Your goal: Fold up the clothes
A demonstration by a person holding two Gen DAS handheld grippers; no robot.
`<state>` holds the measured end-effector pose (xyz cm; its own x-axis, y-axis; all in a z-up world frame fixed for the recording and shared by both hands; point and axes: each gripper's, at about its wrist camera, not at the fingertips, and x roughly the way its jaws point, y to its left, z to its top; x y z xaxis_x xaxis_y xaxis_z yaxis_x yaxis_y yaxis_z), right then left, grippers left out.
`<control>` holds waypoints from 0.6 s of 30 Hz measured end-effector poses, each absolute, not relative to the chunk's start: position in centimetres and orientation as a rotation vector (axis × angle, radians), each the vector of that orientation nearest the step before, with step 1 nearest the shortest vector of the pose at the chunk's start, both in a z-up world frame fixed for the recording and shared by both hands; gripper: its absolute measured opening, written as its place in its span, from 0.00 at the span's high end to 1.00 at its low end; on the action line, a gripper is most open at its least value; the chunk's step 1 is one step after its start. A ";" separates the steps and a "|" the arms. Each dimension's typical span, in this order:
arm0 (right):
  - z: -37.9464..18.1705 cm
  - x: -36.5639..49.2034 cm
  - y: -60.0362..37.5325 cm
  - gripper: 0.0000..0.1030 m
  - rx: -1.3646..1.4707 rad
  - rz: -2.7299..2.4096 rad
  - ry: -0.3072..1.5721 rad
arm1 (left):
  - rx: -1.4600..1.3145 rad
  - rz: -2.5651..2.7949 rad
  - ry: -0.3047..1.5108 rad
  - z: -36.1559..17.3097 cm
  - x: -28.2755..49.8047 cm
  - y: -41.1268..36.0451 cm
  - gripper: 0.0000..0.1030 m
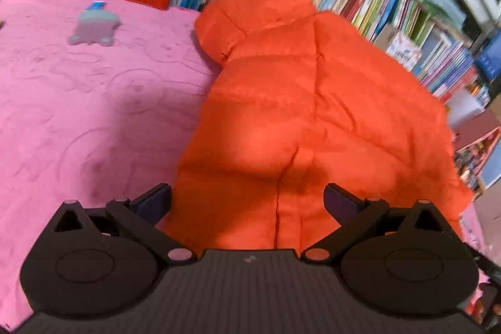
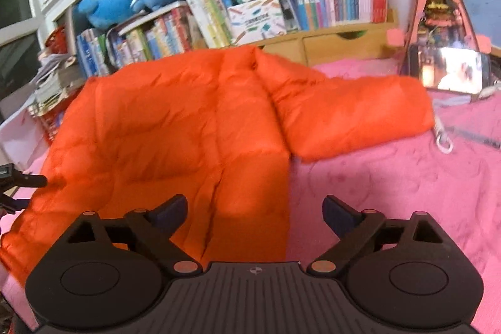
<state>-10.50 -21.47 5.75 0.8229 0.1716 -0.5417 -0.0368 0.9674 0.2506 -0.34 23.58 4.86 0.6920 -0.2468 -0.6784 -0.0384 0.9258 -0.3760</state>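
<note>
Jacket (image 1: 313, 115) in orange, puffy and quilted, lies flat on the pink bed (image 1: 94, 115) below the bookshelf (image 2: 281, 5), one sleeve (image 2: 360, 111) stretched away from the body. Left gripper (image 1: 247, 202) hangs wide and empty over the hem; right gripper (image 2: 255, 215) is likewise wide and empty over the hem's corner. It looks light, soft, springy and slick, so pinch a seam or the sleeve cuff.
</note>
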 end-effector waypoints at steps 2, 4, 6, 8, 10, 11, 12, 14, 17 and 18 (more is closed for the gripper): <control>5.9 -9.6 -21.5 0.08 0.208 0.107 0.599 | -0.331 -0.109 0.826 4.4 1.4 22.5 0.00; 6.0 -8.6 -21.5 0.06 0.184 0.110 0.602 | -0.297 -0.093 0.833 4.3 2.8 22.0 0.00; 6.1 -7.2 -21.4 0.06 0.178 0.125 0.610 | -0.283 -0.089 0.844 4.2 4.1 22.0 0.00; 6.0 -5.6 -21.0 0.06 0.185 0.148 0.634 | -0.252 -0.079 0.856 4.2 4.9 21.5 0.00; 5.4 -4.1 -20.2 0.11 0.229 0.182 0.678 | -0.227 -0.082 0.856 4.3 4.9 20.9 0.08; 5.1 -3.5 -19.9 0.15 0.257 0.202 0.699 | -0.227 -0.092 0.848 4.4 4.7 20.8 0.25; 4.8 -2.9 -19.6 0.26 0.285 0.222 0.720 | -0.227 -0.101 0.840 4.5 4.4 20.6 0.46; 4.4 -2.8 -18.9 0.39 0.317 0.269 0.729 | -0.267 -0.128 0.829 4.5 3.6 20.8 0.68; 4.0 -3.0 -17.9 0.51 0.354 0.334 0.739 | -0.236 -0.139 0.806 4.5 1.9 20.8 0.79; 4.1 -3.3 -17.5 0.52 0.351 0.348 0.739 | -0.227 -0.146 0.806 4.5 1.1 21.1 0.81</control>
